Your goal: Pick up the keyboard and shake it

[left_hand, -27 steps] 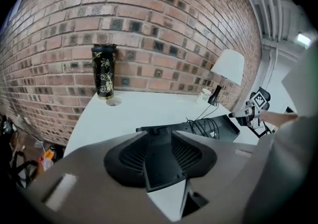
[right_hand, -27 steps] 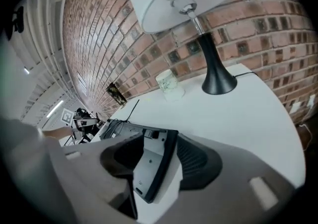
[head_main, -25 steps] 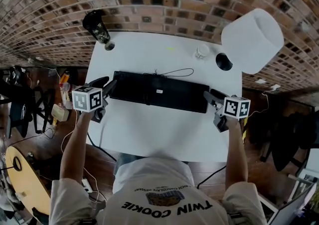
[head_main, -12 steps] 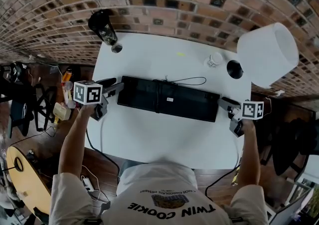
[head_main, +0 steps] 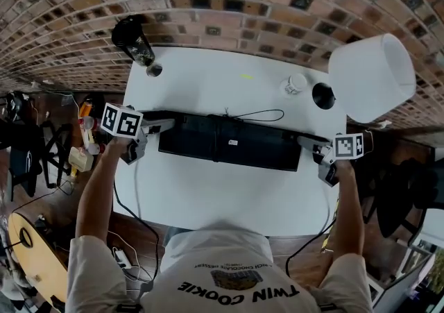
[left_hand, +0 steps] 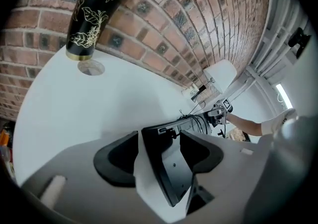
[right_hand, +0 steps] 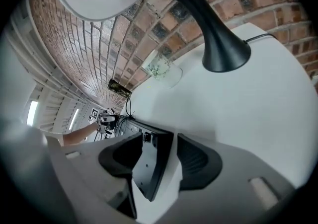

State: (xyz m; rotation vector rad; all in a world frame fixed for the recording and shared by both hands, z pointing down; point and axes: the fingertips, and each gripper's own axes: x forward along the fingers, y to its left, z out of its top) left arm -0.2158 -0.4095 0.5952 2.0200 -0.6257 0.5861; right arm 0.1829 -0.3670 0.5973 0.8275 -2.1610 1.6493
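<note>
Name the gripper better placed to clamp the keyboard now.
Right, narrowly. The keyboard has one end between the fingers of the right gripper, close to one of them. The left gripper also straddles its end, but its jaws are opening.

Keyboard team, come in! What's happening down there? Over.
Left gripper opening, one end of the keyboard between its jaws. Right gripper open around the other end. Nothing blocking.

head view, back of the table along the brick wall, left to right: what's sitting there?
black tumbler → clear glass → black lamp base → white lamp shade
</note>
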